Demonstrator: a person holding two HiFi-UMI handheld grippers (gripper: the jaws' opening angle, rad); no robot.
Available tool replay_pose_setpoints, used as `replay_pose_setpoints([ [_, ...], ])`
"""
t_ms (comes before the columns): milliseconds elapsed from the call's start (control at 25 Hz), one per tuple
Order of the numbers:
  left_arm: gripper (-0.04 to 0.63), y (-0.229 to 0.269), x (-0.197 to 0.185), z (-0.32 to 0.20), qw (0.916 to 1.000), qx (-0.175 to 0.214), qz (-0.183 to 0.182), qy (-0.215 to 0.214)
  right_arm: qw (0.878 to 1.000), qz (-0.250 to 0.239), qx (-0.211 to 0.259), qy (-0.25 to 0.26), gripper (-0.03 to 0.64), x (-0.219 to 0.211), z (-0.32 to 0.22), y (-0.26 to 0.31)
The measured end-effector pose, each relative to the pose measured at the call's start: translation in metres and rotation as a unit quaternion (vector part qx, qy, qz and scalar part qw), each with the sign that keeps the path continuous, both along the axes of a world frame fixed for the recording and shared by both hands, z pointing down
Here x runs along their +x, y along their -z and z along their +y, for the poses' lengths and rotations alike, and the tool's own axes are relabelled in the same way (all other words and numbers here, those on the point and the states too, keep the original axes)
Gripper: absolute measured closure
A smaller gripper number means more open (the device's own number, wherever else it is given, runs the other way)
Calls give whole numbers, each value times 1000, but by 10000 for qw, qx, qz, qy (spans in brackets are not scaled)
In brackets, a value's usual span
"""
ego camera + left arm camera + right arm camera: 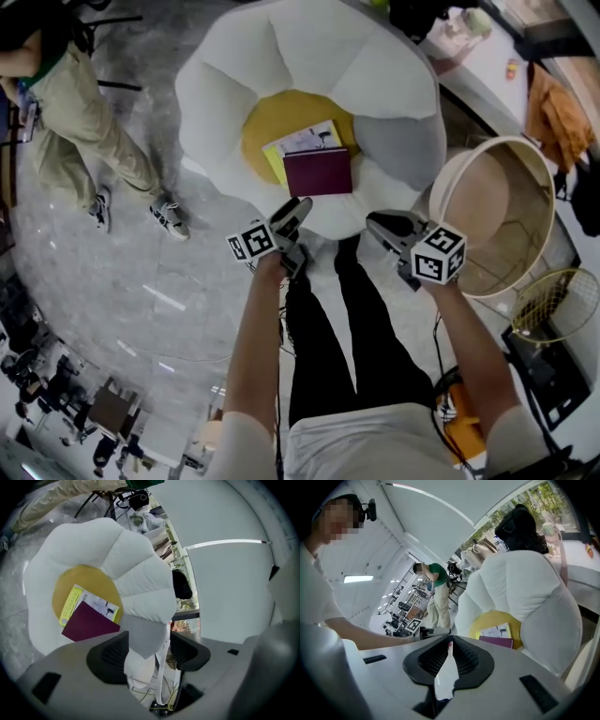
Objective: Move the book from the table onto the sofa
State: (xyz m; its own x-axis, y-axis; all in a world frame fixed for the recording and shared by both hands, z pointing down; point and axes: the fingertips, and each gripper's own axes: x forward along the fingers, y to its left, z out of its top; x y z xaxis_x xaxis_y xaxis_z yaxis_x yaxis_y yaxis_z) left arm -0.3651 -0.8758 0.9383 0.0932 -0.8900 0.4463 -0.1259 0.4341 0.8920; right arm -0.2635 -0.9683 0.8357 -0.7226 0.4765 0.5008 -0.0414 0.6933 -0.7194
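the maroon book (318, 172) already lies on the sofa (309, 47), flat on its yellow centre cushion (277, 117), just ahead of and a little below both pairs of my jaws. it rests on top of a yellow-edged booklet (300, 142), covering its near half. neither pair of jaws touches either one.

my left gripper (298, 211) has its jaws standing apart with nothing gripped. along them i see only a grey-white sofa petal (140, 602) beyond the tips, with the book off to their left. my right gripper (377, 223) has its jaws drawn together on nothing, with only a thin sliver of light between the pads (461, 656). the book sits past the tips, up and to the right.

i judge the placing step done and this moment to be the pull-away. the next move calls for nothing more than clearing the sofa without nudging the book. if the booklet were the one meant, it too is on the cushion.

the round beige desk (478, 202) is off to the right of my right jaws. nothing shows on the part i can see, and its far edge is cut off behind a wire basket (553, 305). a bystander (84, 122) stands well off to the left. the booklet's cover print is too small to read, and my own gripper body hides the book's lower edge in the right gripper view.
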Motion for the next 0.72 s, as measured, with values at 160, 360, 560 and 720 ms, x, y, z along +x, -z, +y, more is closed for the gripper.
replay_pose_setpoints([
  [160,384,68,-16,10,9992,348,-189,-31,9998,-172,19,56,568,-9,9,48],
  [360,469,150,-15,27,9979,543,-332,-139,9993,-327,-9,164,568,-16,23,113],
  [560,542,214,-2,48,9941,774,-602,-468,9984,-490,77,258,568,-28,25,164],
  [720,572,247,3,76,9938,656,-803,-411,9977,-530,140,395,568,-29,33,183],
])
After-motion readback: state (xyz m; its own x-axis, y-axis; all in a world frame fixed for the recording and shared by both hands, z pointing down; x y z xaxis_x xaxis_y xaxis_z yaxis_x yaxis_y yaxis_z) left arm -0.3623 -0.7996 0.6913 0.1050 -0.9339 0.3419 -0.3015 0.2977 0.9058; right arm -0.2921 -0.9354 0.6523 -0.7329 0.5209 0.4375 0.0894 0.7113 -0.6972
